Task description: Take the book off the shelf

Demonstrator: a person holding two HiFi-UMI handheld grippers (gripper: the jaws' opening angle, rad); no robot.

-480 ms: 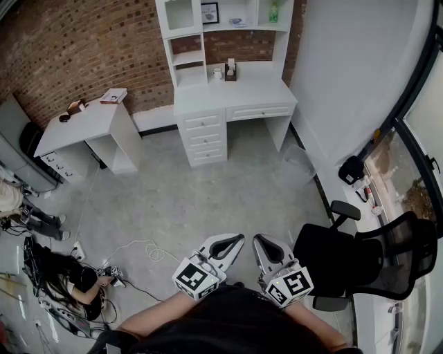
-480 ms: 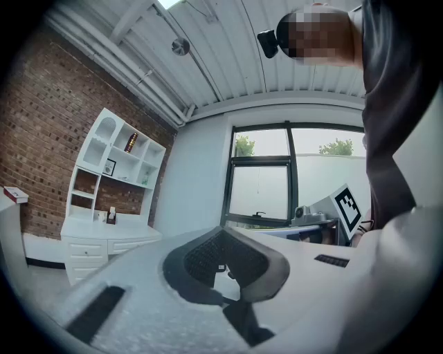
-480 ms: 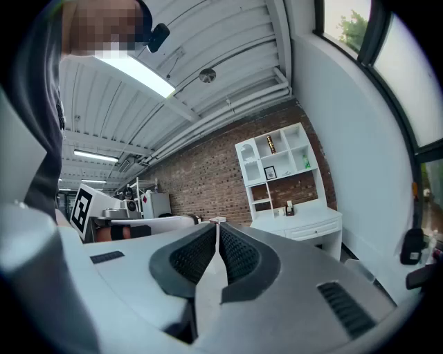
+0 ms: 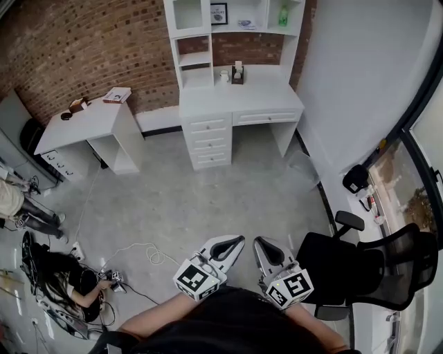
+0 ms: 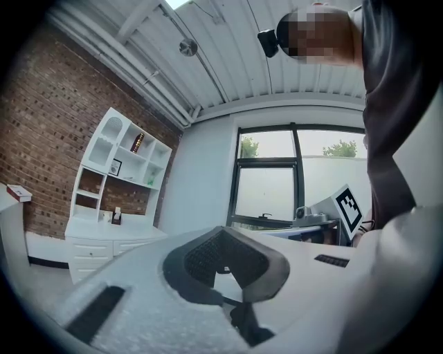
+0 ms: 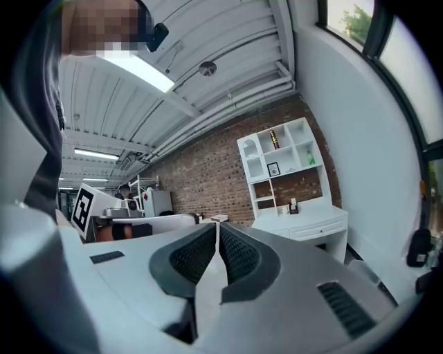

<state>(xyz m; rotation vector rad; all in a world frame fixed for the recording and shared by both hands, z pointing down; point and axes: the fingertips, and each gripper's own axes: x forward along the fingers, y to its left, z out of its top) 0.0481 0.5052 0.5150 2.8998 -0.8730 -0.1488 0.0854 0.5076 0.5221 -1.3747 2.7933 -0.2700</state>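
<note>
A white desk with a shelf unit (image 4: pixel 239 97) stands against the brick wall, far across the floor. An upright brown-and-gold book (image 5: pixel 137 142) stands in an upper compartment, also seen as the same book (image 6: pixel 274 139) in the right gripper view. The head view cuts off that compartment. My left gripper (image 4: pixel 237 240) and right gripper (image 4: pixel 259 242) are held close to the person's body, side by side, well short of the desk. Both are shut with nothing between the pads: left gripper (image 5: pixel 220 236), right gripper (image 6: pixel 217 228).
A lower white side table (image 4: pixel 83 124) with a flat book (image 4: pixel 116 95) stands left of the desk. A black office chair (image 4: pixel 346 266) is close on the right. Cables and gear (image 4: pixel 76 280) lie on the floor at left. A framed picture (image 4: pixel 219 13) and green bottle (image 4: pixel 282 15) sit on the shelves.
The head view has shifted slightly, so the desk sits a little lower and further right in the picture. Both grippers stay where they were, still shut.
</note>
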